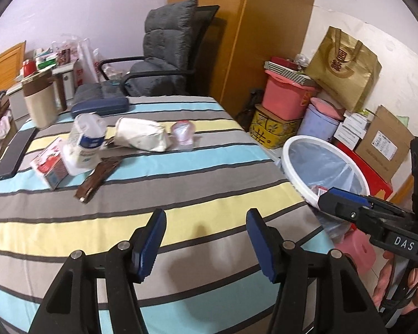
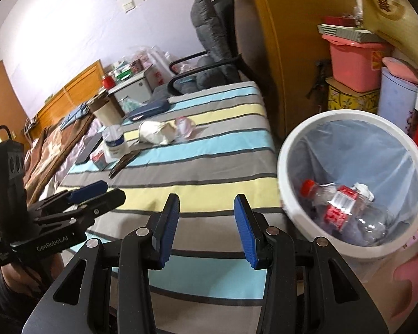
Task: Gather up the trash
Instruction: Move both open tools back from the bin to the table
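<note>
Trash lies on the striped table (image 1: 181, 194): a crushed clear bottle with a blue label (image 1: 87, 139), a red and white carton (image 1: 50, 167), a brown wrapper (image 1: 99, 178), a crumpled white bag (image 1: 142, 135) and a small clear cup (image 1: 183, 133). The white trash bin (image 2: 287, 167) with a blue liner stands right of the table and holds a red-capped bottle (image 2: 345, 208) and paper. My left gripper (image 1: 206, 239) is open and empty above the table's near part. My right gripper (image 2: 206, 217) is open and empty near the bin's left rim.
A black phone (image 1: 12, 153), a blue case (image 1: 100, 107) and a beige jug (image 1: 39, 103) sit on the table's far left. A grey chair (image 1: 164, 55) stands behind. Boxes, pink tubs and a gold bag (image 1: 345, 66) pile up behind the bin.
</note>
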`<state>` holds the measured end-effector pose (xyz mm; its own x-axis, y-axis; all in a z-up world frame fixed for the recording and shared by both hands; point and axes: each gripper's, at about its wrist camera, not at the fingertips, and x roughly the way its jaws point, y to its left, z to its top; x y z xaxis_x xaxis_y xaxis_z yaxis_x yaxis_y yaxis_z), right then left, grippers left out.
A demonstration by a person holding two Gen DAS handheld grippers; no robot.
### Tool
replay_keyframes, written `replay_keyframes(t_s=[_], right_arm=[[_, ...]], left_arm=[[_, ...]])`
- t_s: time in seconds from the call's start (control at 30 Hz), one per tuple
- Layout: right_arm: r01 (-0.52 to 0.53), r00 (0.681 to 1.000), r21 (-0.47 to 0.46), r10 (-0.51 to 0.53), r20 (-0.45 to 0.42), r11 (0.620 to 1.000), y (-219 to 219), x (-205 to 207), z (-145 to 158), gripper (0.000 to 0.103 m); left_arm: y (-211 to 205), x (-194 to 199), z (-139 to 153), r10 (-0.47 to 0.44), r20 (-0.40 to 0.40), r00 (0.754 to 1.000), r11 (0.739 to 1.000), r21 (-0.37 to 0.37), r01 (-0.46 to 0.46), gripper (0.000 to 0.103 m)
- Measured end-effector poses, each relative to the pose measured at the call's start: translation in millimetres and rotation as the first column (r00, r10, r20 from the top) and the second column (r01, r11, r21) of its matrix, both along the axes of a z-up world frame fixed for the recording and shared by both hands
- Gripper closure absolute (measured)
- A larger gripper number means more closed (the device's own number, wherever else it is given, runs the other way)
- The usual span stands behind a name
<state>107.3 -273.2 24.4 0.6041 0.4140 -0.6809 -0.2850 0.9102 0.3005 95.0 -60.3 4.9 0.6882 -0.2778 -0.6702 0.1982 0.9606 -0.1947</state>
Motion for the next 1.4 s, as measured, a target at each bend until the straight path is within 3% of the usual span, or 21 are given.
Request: replay_keyframes(t_s=[0.33, 0.63, 1.1, 1.4], right_arm=[[-0.052, 0.996, 0.011, 0.053, -0.065, 0.999, 21.6, 2.8, -10.3, 0.056], [-0.085, 0.995, -0.012, 0.084, -0.061, 0.996, 40.0, 13.5, -5.5, 0.056], [-0.091, 0.994, -0.03, 0.089, -0.064, 0.995, 60.4, 49.9, -3.6, 0.056], [-0.082, 0.993, -0.019, 0.08, -0.085, 0.996, 67.7, 78.3, -8.8, 0.056]], left_arm=[[33.6, -9.6, -10.4, 0.076, -0.02, 0.997, 0.997, 0.022, -0.075, 0.043], [69.0, -2.3, -9.2, 0.152, -0.02, 0.988, 0.988, 0.02, -0.151, 0.043], [131.4, 33.1, 0.5, 0.254, 0.015, 0.967, 0.966, 0.047, -0.255, 0.043], [157.3, 62.1, -9.8, 0.276, 0.006, 0.961, 0.956, 0.1, -0.275, 0.043]])
